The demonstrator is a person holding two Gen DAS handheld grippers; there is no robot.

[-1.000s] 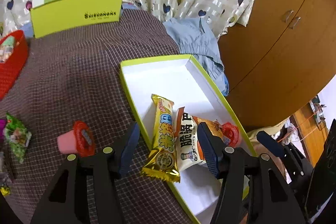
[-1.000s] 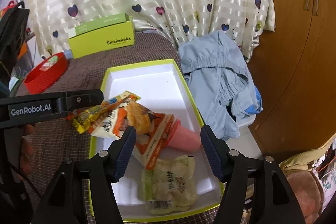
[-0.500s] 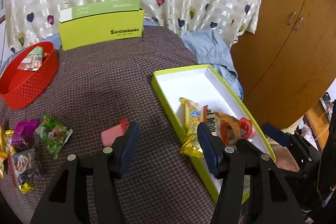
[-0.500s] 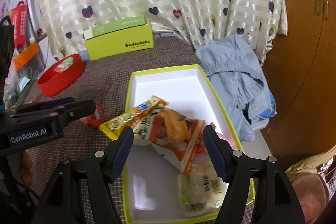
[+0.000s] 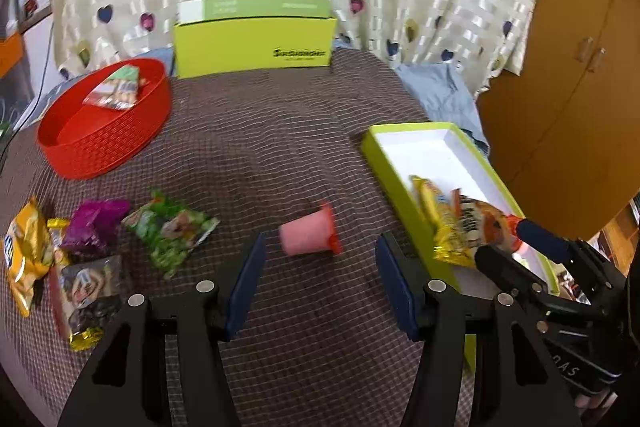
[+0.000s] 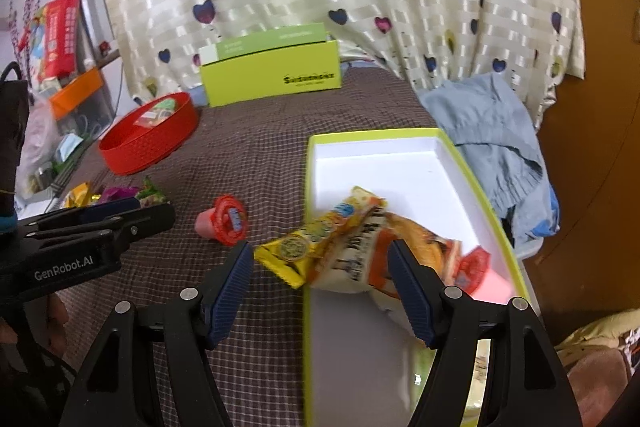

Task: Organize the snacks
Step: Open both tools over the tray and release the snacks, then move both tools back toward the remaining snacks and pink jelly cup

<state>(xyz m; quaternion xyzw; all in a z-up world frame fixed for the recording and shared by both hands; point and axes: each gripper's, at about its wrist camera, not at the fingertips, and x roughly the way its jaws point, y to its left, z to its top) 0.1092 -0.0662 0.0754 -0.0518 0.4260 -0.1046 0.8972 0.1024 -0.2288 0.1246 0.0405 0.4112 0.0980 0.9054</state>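
- The left gripper (image 5: pixel 318 285) hangs with its jaws spread wide and empty, low in the frame, lined up with the pink jelly cup (image 5: pixel 307 235) that lies on its side on the checked cloth (image 5: pixel 256 147) at frame centre.
- To take the cup well, I judge the pads should close across its tapered body, not the red lid, since it may roll.
- The right gripper (image 6: pixel 322 291) is also spread wide and holds nothing; it sits over the near left rim of the green tray (image 6: pixel 312 163).
- The yellow snack bar (image 6: pixel 310 241) hangs over that rim, beside the orange chip bag (image 6: pixel 400 251); a second jelly cup (image 6: pixel 476 267) lies in the tray.
- Loose packets (image 5: pixel 168 231) wait at lower left, near the red basket (image 5: pixel 104 131).
- Against half a second ago, the left view has swung away from the tray: the cup is now centred between the fingers, and the tray sits further right.
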